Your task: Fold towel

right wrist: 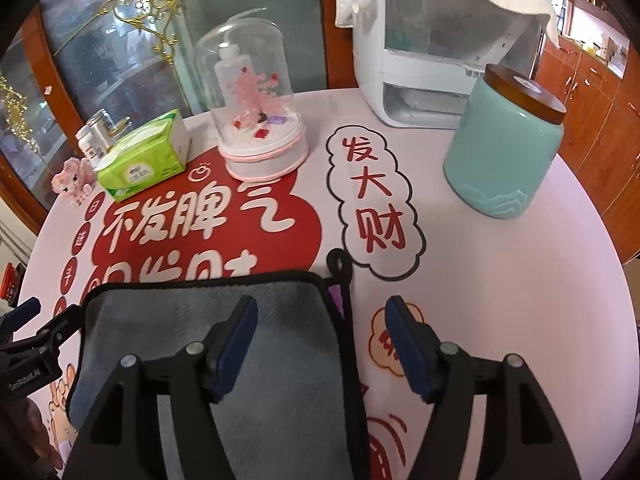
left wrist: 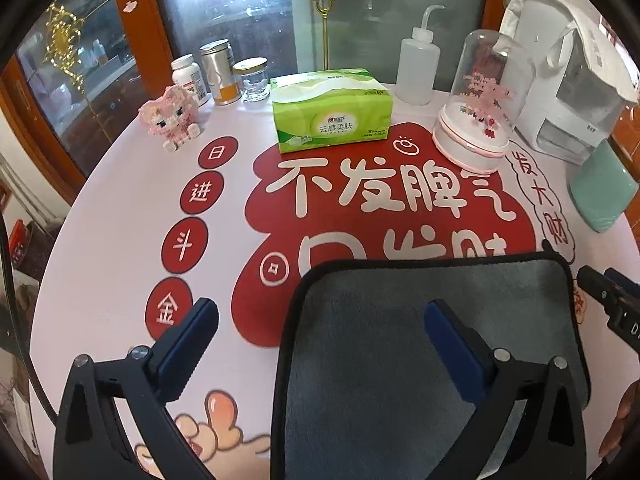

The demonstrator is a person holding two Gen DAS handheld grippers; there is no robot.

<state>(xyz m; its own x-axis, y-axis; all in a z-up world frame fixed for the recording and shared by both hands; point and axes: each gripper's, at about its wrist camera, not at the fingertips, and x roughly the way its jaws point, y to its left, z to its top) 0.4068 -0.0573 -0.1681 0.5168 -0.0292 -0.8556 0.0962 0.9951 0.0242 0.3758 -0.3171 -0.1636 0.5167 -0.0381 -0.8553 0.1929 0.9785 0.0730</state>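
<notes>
green tissue box (left wrist: 331, 110), glass dome (left wrist: 482, 104), teal jar (right wrist: 502, 148), squeeze bottle (left wrist: 418, 66).

Both tools share one build: the left gripper (left wrist: 320, 320) and the right gripper (right wrist: 322, 316) each have matte black angular linkage arms with triangular cut-outs, round silver screws at the joints, and flat dark blue pads (left wrist: 200, 320) with a ridged inner edge. White lettering marks the black body of the left unit in the right camera's view
</notes>
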